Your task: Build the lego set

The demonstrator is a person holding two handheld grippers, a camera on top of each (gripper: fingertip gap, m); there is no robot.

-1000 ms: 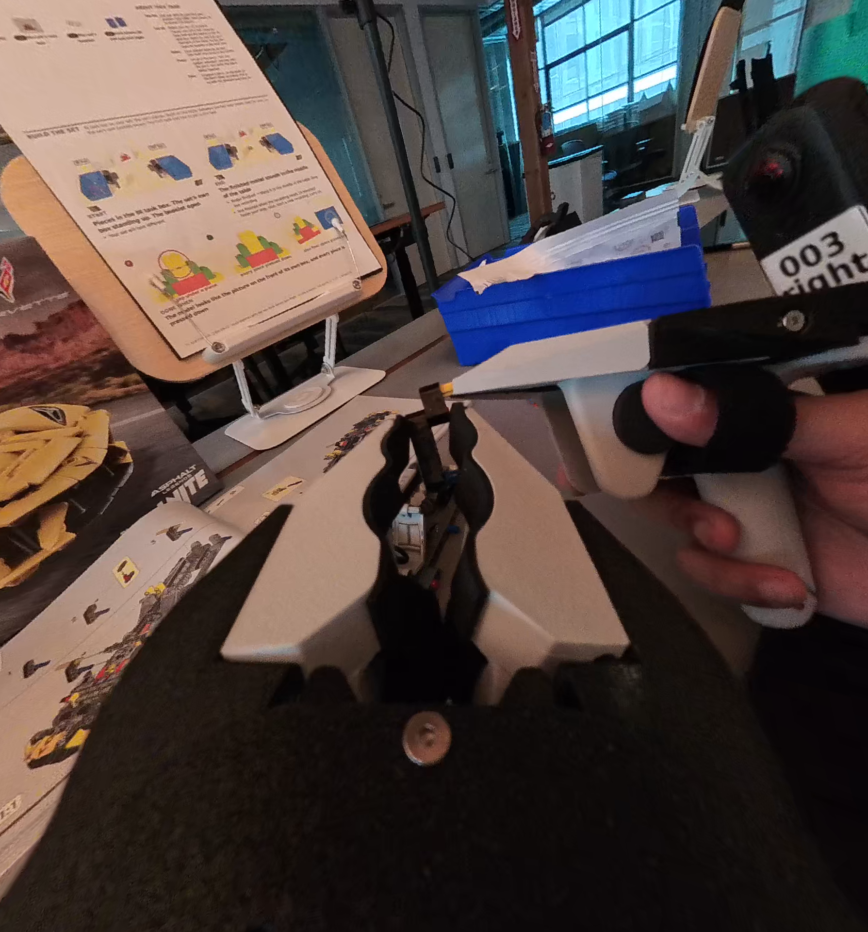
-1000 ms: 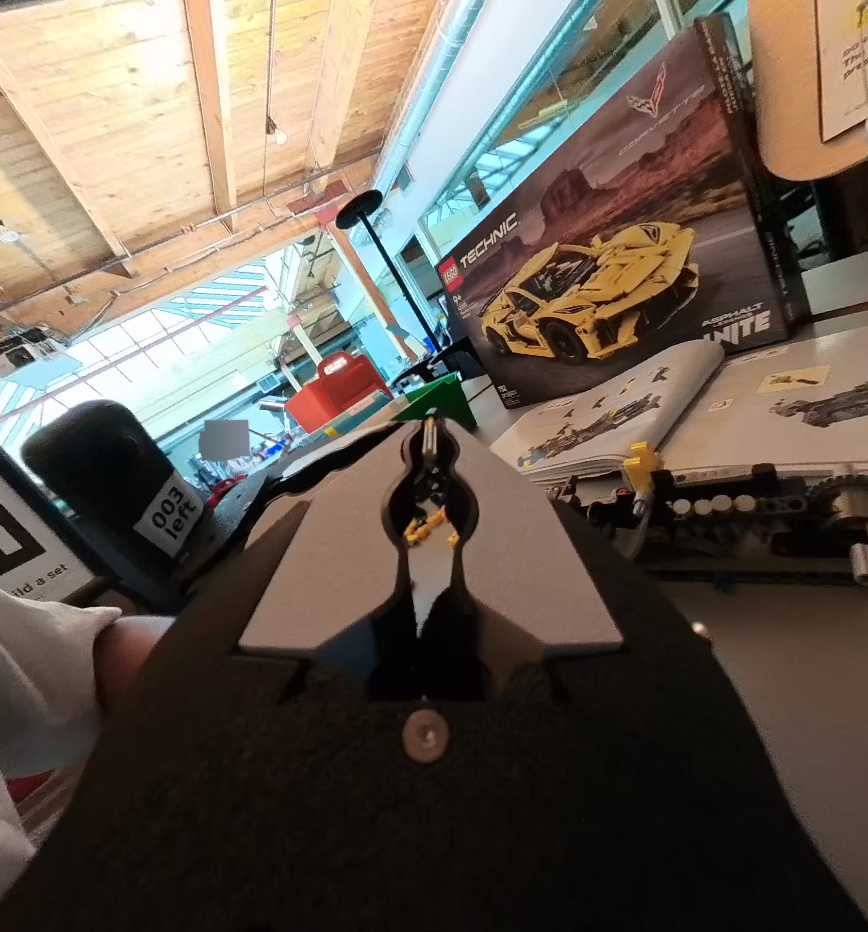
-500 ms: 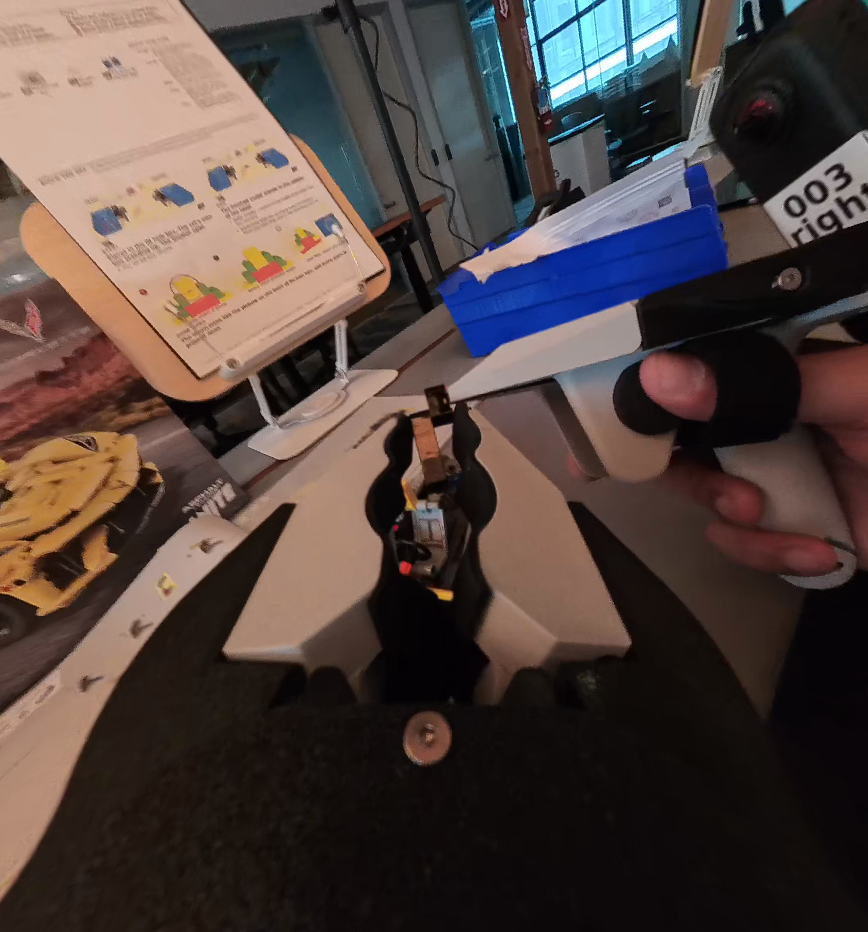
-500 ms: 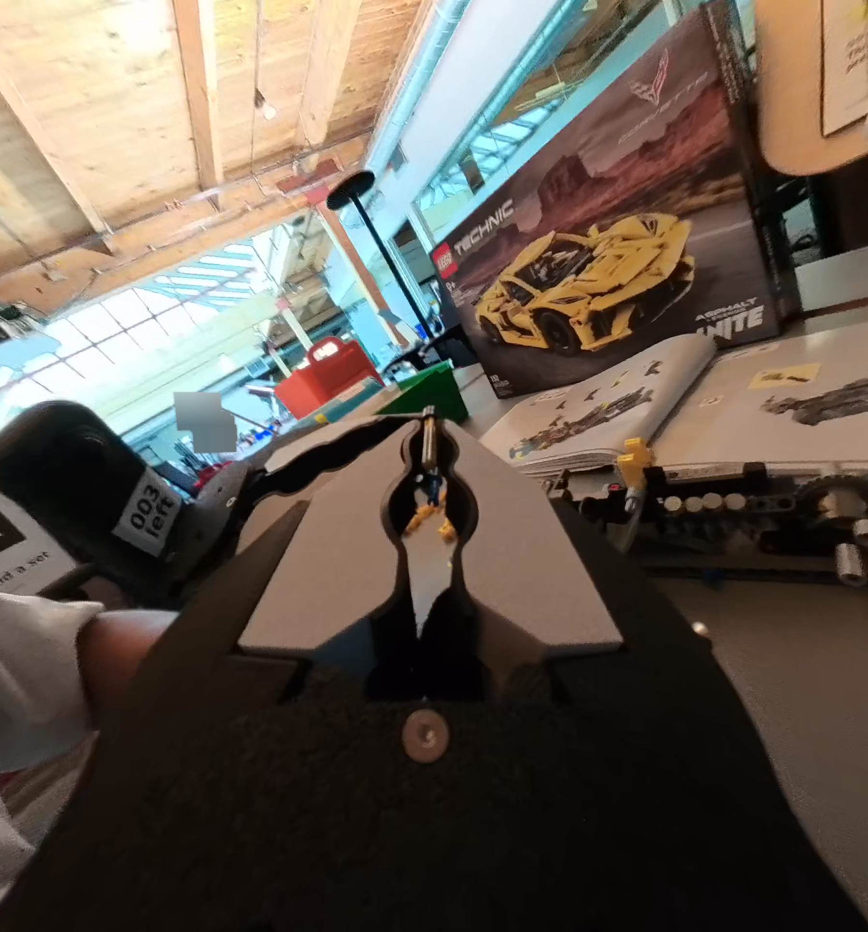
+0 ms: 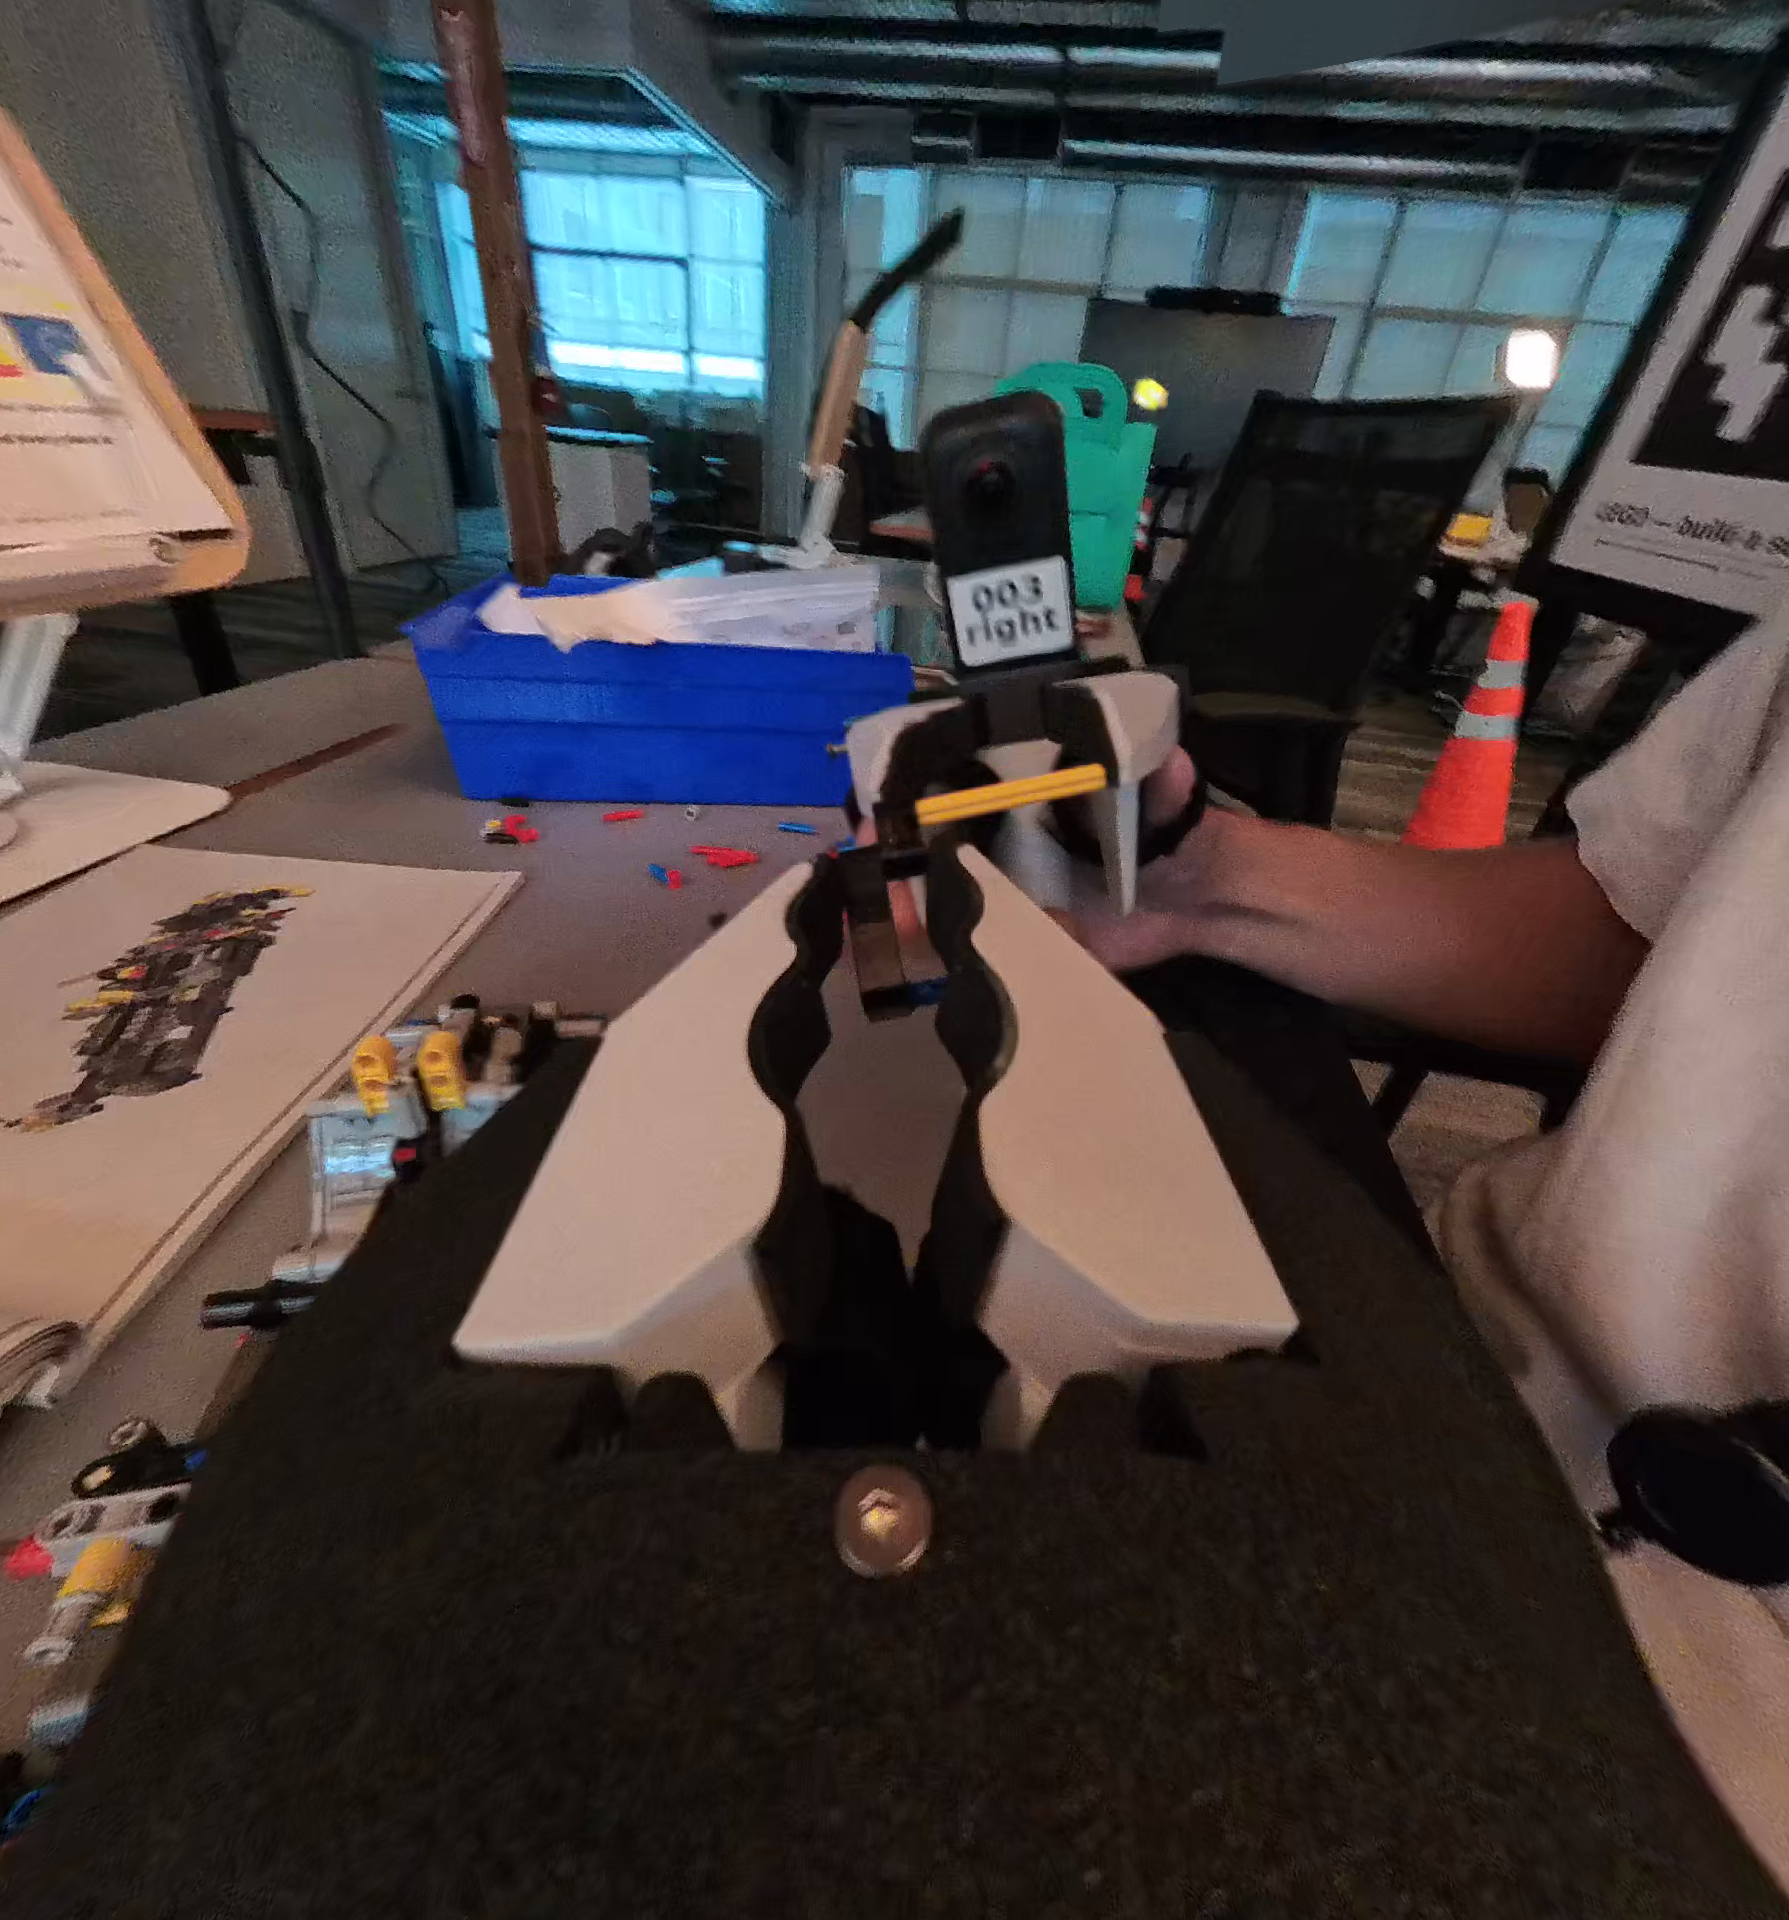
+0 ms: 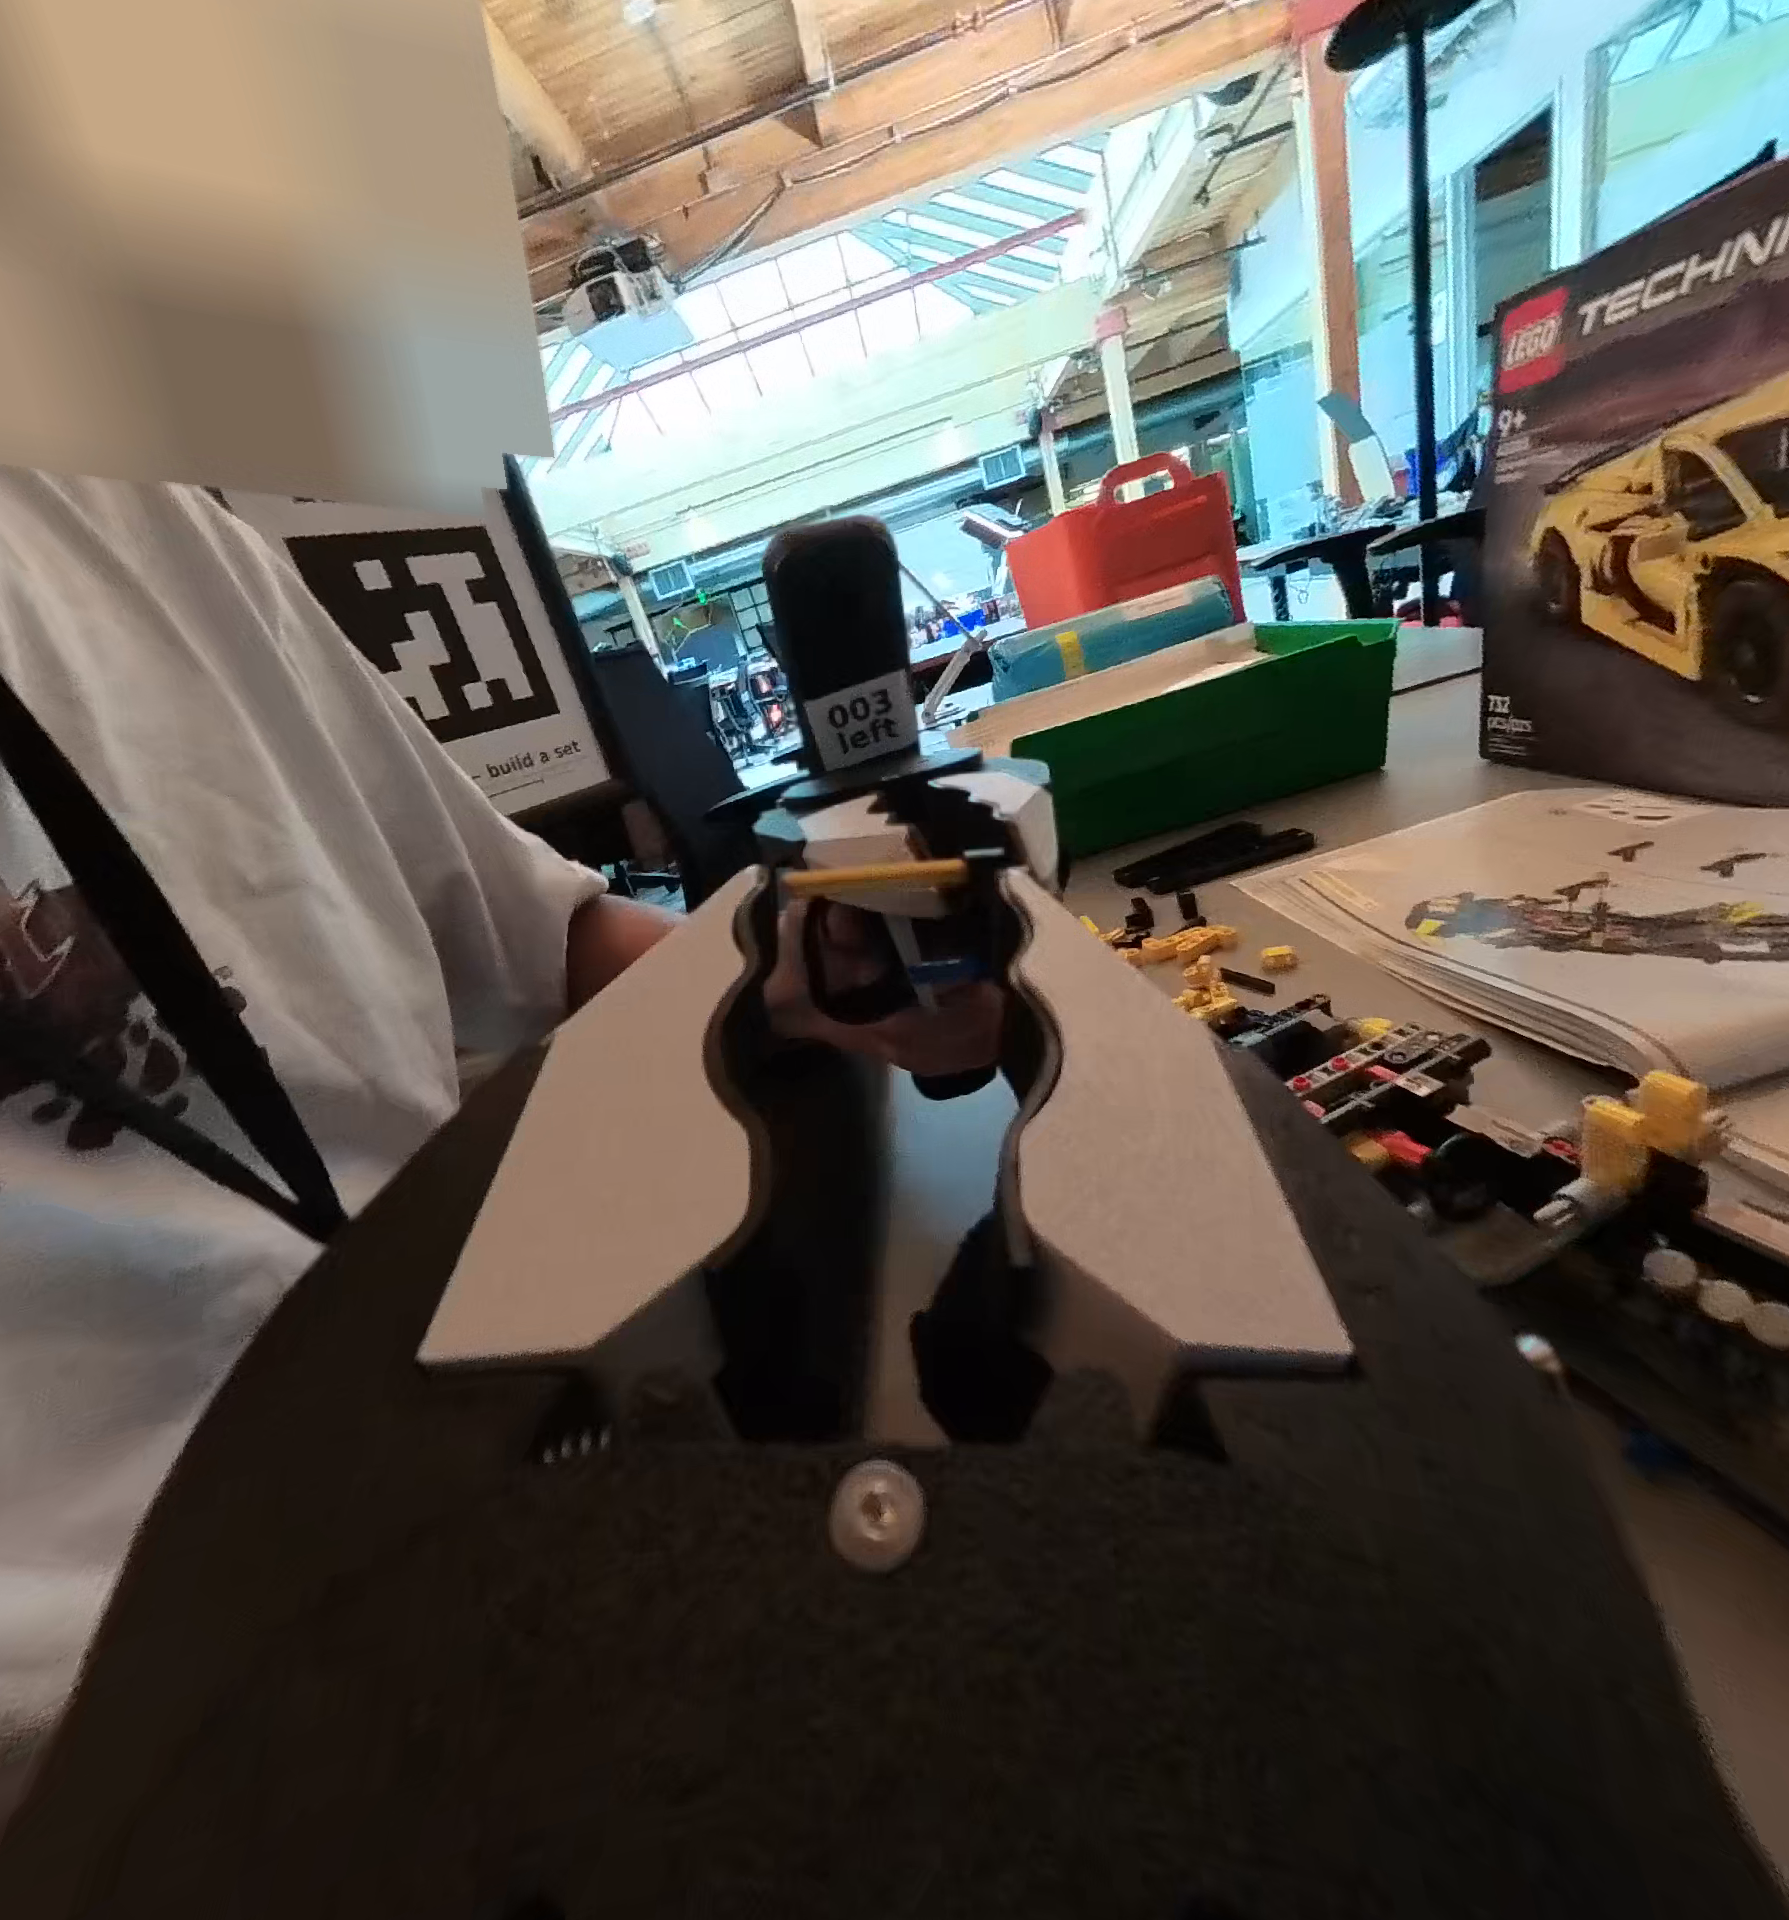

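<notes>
Where tools meet, yellow axle (image 5: 1009, 794) crosswise

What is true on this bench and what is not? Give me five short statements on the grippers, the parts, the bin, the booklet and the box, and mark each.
1. The right gripper holds a yellow axle crosswise between its fingers. True.
2. The left gripper is empty. False: it is shut on a black piece.
3. A blue bin stands on the table beyond the loose parts. True.
4. The instruction booklet is closed. False: it lies open.
5. The set's box lies flat. False: it stands upright.
</notes>
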